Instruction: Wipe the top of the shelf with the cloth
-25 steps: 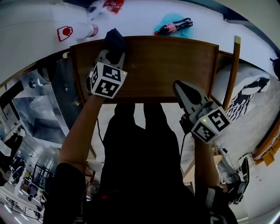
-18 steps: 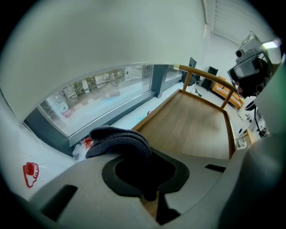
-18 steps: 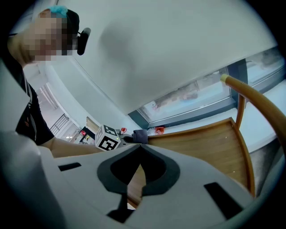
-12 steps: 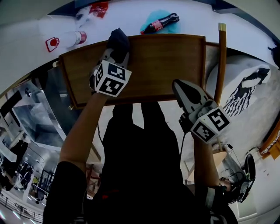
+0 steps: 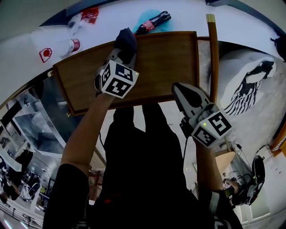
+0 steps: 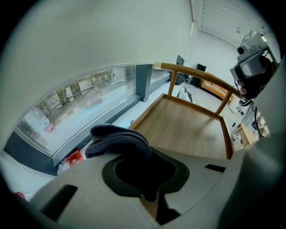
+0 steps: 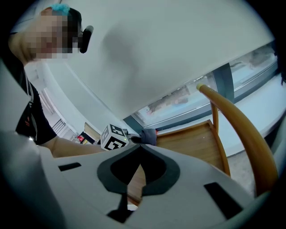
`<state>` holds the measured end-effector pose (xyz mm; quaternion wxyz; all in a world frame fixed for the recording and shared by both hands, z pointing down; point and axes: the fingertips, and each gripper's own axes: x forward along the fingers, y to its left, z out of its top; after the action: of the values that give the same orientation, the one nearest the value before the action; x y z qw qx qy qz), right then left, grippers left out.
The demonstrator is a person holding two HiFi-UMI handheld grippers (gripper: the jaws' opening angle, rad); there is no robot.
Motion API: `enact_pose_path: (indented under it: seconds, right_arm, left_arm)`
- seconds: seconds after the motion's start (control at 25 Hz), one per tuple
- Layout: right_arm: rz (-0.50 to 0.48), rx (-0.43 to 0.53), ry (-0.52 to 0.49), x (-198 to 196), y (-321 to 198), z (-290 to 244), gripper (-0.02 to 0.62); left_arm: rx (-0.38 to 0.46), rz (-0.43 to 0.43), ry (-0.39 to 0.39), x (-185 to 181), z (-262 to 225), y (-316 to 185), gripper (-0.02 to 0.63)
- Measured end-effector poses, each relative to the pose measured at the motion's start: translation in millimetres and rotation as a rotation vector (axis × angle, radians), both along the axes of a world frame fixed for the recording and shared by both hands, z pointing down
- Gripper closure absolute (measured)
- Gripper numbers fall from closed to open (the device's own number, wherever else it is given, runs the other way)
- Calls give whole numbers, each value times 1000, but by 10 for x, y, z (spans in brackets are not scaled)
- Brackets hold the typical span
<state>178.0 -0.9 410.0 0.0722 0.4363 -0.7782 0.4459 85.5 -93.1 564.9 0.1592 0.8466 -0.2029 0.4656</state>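
Note:
The brown wooden shelf top [image 5: 165,62] lies below me in the head view. My left gripper [image 5: 123,53] is shut on a dark knitted cloth [image 5: 126,38] and presses it onto the board near the far edge, about midway along. In the left gripper view the cloth [image 6: 119,137] bulges out over the jaws, with the shelf top [image 6: 187,129] stretching beyond. My right gripper [image 5: 179,88] is shut on nothing and hovers at the shelf's near edge, right of centre. The right gripper view shows its closed tips [image 7: 140,146] and, beyond them, the cloth [image 7: 149,136].
A curved wooden rail [image 5: 212,53] runs along the shelf's right end. On the white floor beyond lie a cola bottle [image 5: 154,23], a white bottle with a red cap [image 5: 62,46] and a red packet [image 5: 91,13]. A printed white bag [image 5: 243,82] sits at the right. Glass panels [image 5: 31,120] stand at the left.
My left gripper has slid the cloth rightward along the shelf's far edge, from the left part towards the middle. The right gripper has hardly moved.

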Motion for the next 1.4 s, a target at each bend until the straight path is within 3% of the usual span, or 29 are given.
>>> enact_pose_path:
  seconds: [0.72, 1.4]
  right_arm:
    - [52, 3, -13, 313, 175, -42, 591]
    - [107, -1, -14, 529, 290, -56, 591]
  left_arm:
    - [-21, 114, 53, 1004, 14, 168, 555]
    - [-37, 187, 70, 1490, 20, 258, 555]
